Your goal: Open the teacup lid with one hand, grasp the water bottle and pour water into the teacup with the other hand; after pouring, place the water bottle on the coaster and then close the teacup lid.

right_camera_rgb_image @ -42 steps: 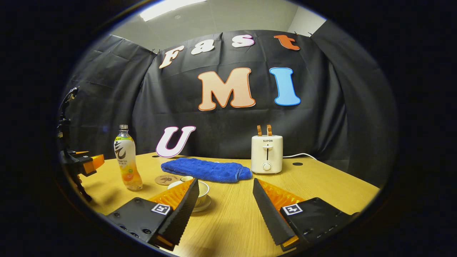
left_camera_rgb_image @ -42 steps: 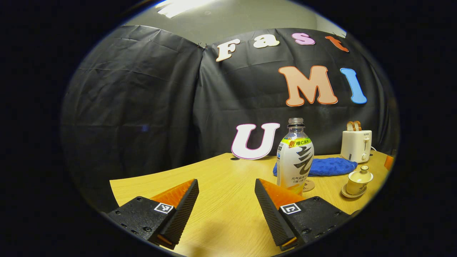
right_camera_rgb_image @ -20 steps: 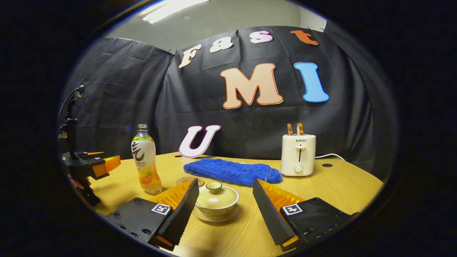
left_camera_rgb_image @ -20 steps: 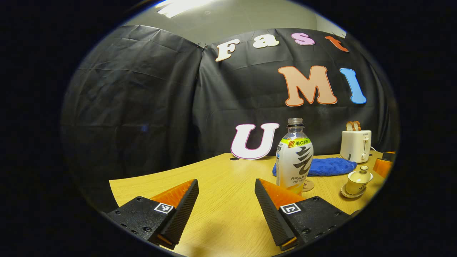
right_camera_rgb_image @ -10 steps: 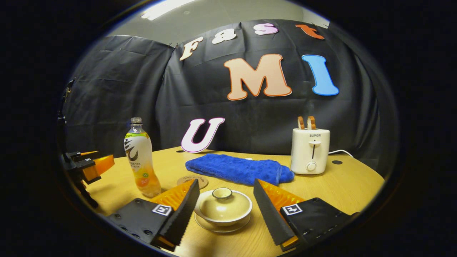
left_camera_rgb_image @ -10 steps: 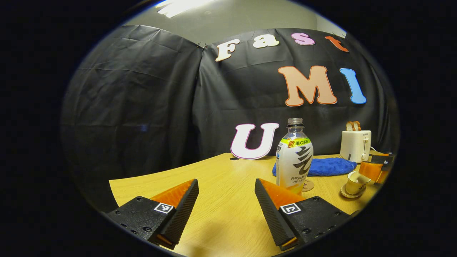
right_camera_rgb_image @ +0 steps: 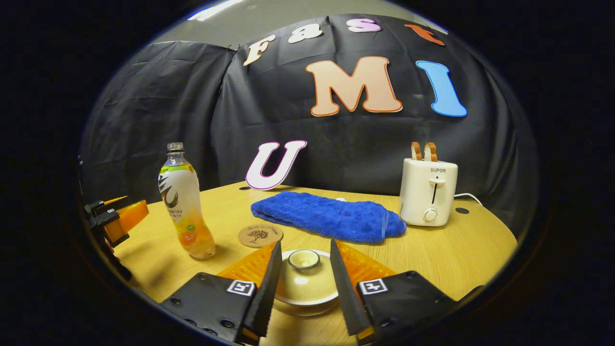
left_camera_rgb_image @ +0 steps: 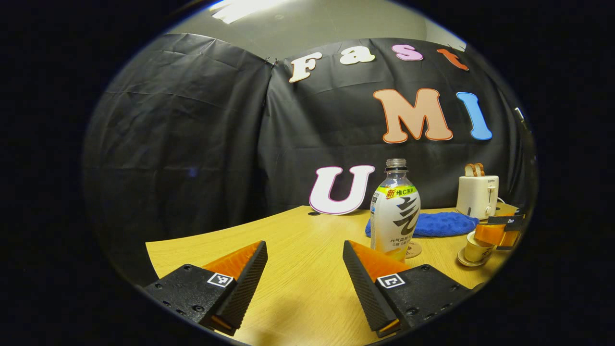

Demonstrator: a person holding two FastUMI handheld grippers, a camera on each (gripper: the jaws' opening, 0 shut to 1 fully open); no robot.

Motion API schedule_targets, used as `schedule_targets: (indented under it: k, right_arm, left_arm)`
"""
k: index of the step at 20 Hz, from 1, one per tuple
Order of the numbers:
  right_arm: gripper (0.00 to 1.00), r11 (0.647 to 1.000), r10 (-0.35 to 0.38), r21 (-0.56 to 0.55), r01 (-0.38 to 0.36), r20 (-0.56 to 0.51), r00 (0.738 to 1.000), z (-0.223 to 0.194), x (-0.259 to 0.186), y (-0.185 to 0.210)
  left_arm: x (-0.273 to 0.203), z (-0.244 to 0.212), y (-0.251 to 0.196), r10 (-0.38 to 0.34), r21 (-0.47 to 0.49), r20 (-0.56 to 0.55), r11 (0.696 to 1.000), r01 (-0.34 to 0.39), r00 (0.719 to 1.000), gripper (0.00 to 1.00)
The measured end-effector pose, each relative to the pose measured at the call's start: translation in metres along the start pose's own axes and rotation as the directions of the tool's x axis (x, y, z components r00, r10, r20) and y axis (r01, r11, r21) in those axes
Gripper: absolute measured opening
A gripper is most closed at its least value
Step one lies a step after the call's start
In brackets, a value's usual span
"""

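The cream teacup (right_camera_rgb_image: 307, 288) stands on its saucer with its lid (right_camera_rgb_image: 300, 281) on. My right gripper (right_camera_rgb_image: 304, 241) reaches over it, open but narrowed, one finger on each side of the lid knob (right_camera_rgb_image: 303, 259) with small gaps left. The uncapped water bottle (left_camera_rgb_image: 395, 211) stands upright with a little orange liquid at its bottom, just right of and beyond my open left gripper (left_camera_rgb_image: 304, 242), which holds nothing. A round cork coaster (right_camera_rgb_image: 260, 235) lies between the bottle (right_camera_rgb_image: 185, 202) and the cup. In the left gripper view the right gripper (left_camera_rgb_image: 499, 233) covers the teacup (left_camera_rgb_image: 473, 251).
A blue towel (right_camera_rgb_image: 326, 216) lies behind the cup and coaster. A cream toaster (right_camera_rgb_image: 428, 192) with toast in it stands at the back right, its cord trailing off. The left gripper (right_camera_rgb_image: 115, 218) shows at the left over the wooden table (right_camera_rgb_image: 456, 254).
My right gripper swung left, came down over the teacup and narrowed its fingers around the lid knob. The left gripper and the bottle stayed put.
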State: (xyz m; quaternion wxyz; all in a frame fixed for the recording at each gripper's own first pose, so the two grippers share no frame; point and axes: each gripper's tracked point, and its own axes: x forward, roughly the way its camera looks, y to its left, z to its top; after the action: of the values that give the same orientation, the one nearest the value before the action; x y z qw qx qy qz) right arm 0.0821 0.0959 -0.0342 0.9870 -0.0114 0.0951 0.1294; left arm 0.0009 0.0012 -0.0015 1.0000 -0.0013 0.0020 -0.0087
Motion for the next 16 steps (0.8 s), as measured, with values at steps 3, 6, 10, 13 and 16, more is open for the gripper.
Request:
schedule_targets:
  k: [3, 6, 10, 13, 16]
  right_arm:
    - [0.37, 1.0, 0.0, -0.004, 0.0, 0.008, 1.0, 0.0006, 0.0019, 0.0005]
    - [0.32, 1.0, -0.003, -0.001, 0.003, 0.005, 1.0, 0.0, 0.0033, -0.0002]
    - [0.32, 1.0, 0.0, -0.004, 0.0, 0.007, 1.0, -0.0002, 0.0032, -0.0004]
    - [0.33, 1.0, 0.007, -0.003, -0.007, 0.021, 1.0, 0.0018, 0.0013, -0.0003]
    - [0.32, 1.0, 0.014, -0.003, -0.014, 0.067, 0.998, 0.0087, -0.005, 0.0008]
  left_arm:
    - [0.0003, -0.0004, -0.0001, -0.003, 0.0, 0.0, 1.0, 0.003, 1.0, 0.92]
    - [-0.0004, 0.0001, -0.0001, -0.004, 0.0, 0.0, 1.0, 0.004, 1.0, 0.93]
    - [-0.0001, -0.0001, -0.0003, -0.004, -0.001, 0.0, 1.0, 0.004, 1.0, 0.92]
    - [-0.0002, -0.0006, 0.0001, -0.004, -0.001, 0.0, 1.0, 0.004, 1.0, 0.93]
    - [-0.0001, -0.0005, -0.0008, -0.009, -0.002, 0.002, 1.0, 0.009, 1.0, 0.93]
